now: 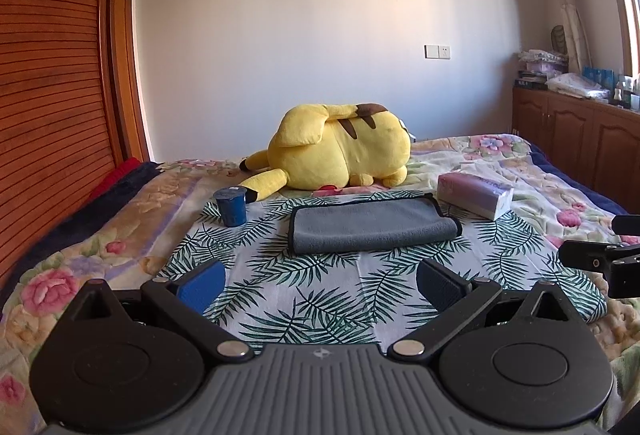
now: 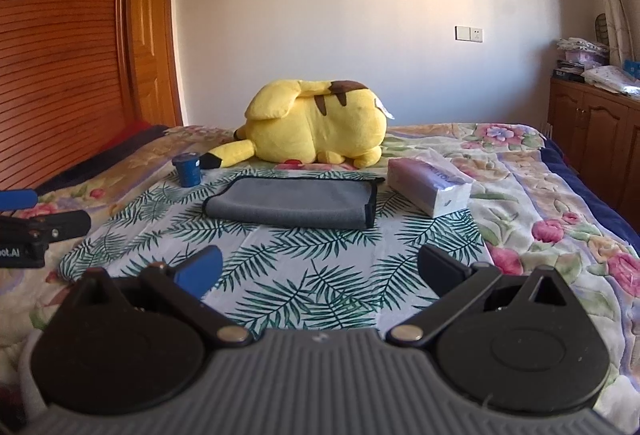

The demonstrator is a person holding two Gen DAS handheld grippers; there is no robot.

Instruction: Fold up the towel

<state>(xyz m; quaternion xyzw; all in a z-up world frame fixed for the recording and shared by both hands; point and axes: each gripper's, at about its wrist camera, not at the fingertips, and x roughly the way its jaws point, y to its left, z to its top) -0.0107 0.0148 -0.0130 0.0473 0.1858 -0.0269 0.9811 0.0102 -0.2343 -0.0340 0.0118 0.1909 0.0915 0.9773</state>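
Left wrist view. The left gripper (image 1: 320, 281) is held over the near part of the leaf-print cloth (image 1: 320, 299), its fingers (image 1: 202, 285) spread wide and empty. The grey towel (image 1: 370, 227) is seen lying flat on the cloth, well apart from the gripper, between the blue cup (image 1: 232, 205) at far left and the tissue pack (image 1: 474, 195) at right, with the yellow plush toy (image 1: 340, 151) behind it. Its long axis runs left to right, and a doubled layer is suggested at its near edge. Part of the right gripper (image 1: 604, 259) is visible at the right margin.

Right wrist view. The right gripper (image 2: 320, 271) is likewise held apart and empty, its fingers (image 2: 200, 271) short of the towel (image 2: 292, 205). The towel is judged soft, light and limp; corners along the black-trimmed right edge are judged the best places to pinch.
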